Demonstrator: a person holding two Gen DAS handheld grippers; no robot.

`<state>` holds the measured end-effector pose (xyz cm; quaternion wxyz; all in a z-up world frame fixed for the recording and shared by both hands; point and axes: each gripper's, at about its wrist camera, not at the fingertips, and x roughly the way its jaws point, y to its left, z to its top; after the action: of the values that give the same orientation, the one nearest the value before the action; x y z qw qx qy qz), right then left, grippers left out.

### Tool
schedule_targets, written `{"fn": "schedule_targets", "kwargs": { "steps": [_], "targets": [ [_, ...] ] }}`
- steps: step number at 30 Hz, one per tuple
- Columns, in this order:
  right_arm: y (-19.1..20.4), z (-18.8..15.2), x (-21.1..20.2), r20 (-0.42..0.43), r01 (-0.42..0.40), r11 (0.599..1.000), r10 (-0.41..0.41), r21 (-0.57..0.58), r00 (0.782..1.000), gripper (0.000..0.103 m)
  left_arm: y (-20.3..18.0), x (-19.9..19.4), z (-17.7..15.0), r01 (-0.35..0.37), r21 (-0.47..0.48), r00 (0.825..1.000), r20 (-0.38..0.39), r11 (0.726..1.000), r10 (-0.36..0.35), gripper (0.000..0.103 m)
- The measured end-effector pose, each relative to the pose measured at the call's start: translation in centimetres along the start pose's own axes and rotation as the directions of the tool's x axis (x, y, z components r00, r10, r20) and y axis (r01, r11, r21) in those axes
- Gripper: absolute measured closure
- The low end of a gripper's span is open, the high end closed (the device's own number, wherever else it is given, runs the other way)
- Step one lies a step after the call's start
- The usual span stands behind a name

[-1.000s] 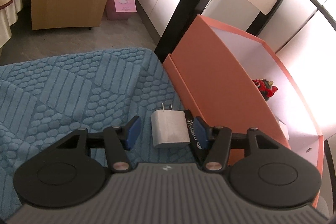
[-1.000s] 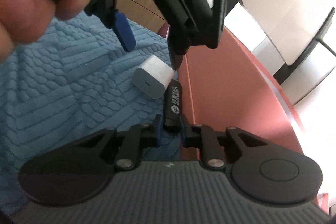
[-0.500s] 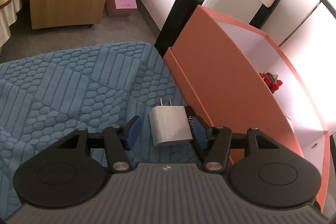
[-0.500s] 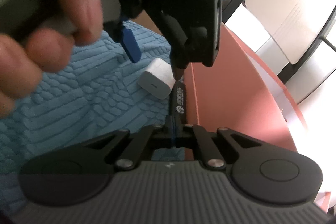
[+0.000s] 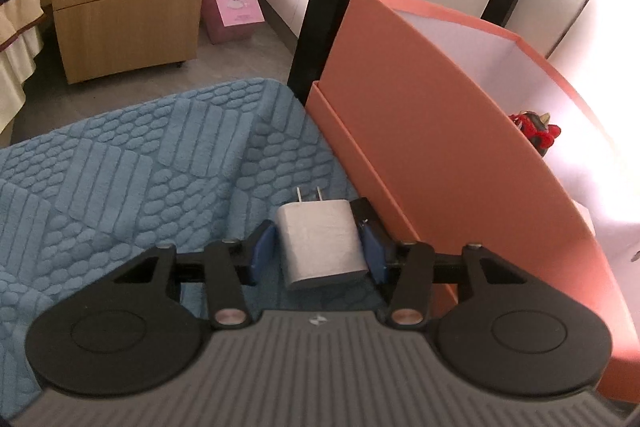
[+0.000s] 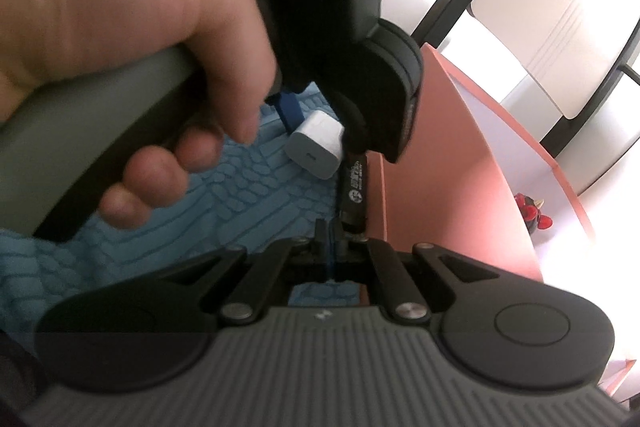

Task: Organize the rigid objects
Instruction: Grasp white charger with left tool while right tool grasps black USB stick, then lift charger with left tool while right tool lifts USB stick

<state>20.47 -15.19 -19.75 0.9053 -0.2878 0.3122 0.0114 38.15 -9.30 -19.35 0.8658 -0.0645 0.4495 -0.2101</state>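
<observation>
Left gripper [image 5: 316, 253] brackets the white plug-in charger [image 5: 322, 241] narrowly — ungripped; right gripper [image 6: 331, 243], closed, holds nothing; only a red figurine [image 5: 535, 131] sits in the orange cardboard box [image 5: 420, 131] — mostly undone.

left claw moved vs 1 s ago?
Yes. The left claw has closed in on the white charger, which has kept its spot beside the orange box on the blue mat.

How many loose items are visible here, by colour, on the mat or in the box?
White: 1, the charger on the mat
Black: 1, the stick beside the box
Red: 1, the toy in the box
Total: 3
</observation>
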Motion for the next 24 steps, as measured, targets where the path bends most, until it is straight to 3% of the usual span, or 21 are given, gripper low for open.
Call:
{"fn": "schedule_targets", "kwargs": {
  "steps": [7, 12, 19, 22, 24],
  "targets": [
    [-1.5, 0.3, -0.8, 0.024, -0.043, 0.999, 0.042, 0.003, 0.999, 0.1, 0.6, -1.1, -0.8, -0.016, -0.029, 1.0, -0.009, 0.999, 0.016, 0.051],
    [-3.1, 0.7, -2.1, 0.035, -0.137, 0.991, 0.137, 0.005, 0.99, 0.1, 1.7, -2.4, -1.7, -0.037, -0.054, 0.999, -0.013, 0.998, 0.036, 0.051],
    [-8.2, 2.8, -3.5, 0.033, -0.334, 0.942, 0.335, -0.017, 0.942, 0.099, 3.3, -4.3, -2.7, -0.049, -0.147, 0.999, -0.011, 0.988, 0.048, 0.051],
    [-9.9, 4.8, -3.6, 0.044, -0.354, 0.928, 0.361, -0.112, 0.932, 0.097, 3.5, -4.9, -3.2, -0.059, -0.182, 0.998, -0.018, 0.981, 0.057, 0.051],
    [-10.7, 6.3, -3.0, 0.022, -0.388, 0.899, 0.401, -0.205, 0.916, 0.097, 3.5, -5.1, -3.5, -0.063, -0.188, 0.998, -0.027, 0.98, 0.059, 0.051]
  ]
}}
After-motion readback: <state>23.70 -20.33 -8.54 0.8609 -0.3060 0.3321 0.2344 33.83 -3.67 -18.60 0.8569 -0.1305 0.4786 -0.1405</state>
